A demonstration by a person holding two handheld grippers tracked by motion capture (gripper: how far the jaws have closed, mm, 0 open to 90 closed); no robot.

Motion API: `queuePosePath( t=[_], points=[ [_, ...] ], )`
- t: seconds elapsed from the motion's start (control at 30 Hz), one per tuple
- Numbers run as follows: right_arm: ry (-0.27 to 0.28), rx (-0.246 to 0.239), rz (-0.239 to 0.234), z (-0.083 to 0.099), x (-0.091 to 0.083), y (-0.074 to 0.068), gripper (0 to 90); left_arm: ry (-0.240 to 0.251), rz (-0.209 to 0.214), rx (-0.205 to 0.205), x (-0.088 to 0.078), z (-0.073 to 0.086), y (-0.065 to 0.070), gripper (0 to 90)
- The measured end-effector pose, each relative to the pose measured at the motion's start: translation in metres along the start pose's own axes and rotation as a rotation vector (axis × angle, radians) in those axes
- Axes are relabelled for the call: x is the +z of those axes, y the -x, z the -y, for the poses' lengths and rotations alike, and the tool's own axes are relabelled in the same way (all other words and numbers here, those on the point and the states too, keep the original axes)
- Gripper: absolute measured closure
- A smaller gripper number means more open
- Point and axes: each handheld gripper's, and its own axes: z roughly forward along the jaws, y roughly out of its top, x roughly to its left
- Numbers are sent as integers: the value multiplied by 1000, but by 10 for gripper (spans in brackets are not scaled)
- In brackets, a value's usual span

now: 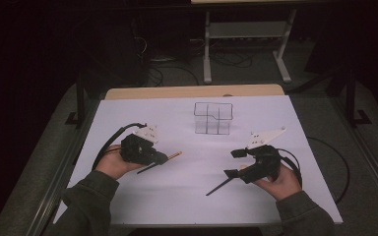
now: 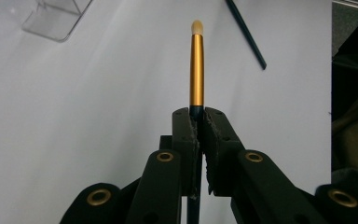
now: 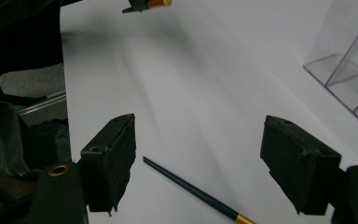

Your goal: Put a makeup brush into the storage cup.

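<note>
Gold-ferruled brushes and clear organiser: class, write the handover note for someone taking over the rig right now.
Left gripper: shut on gold-ferruled makeup brush, tip forward.
Right gripper: open, jaws above the second dark-handled brush lying on the white table.
Clear plastic compartment organiser: at the far middle of the table, looks empty.
Done: one brush lifted.
Left, probably: bin it, then grasp the other.

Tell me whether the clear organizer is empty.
Empty, as far as shown: the clear organizer stands upright, nothing visible in its compartments; both brushes are outside.

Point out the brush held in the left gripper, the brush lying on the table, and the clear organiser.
held brush [image 2: 196, 70], left gripper view, gold ferrule.
loose brush [image 3: 191, 190], right gripper view, dark handle.
clear organiser [image 1: 213, 118], high view, front wall.
</note>
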Motion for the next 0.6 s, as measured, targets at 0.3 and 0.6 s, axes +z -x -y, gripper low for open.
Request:
queuePosePath(
  t=[0.3, 0.6],
  points=[
    [1, -18, -34, -15, 11, -1, 278, 14, 19, 38, 3, -10, 11, 834],
    [-7, -29, -95, -25, 26, -2, 303, 16, 44, 87, 10, -20, 22, 834]
  ],
)
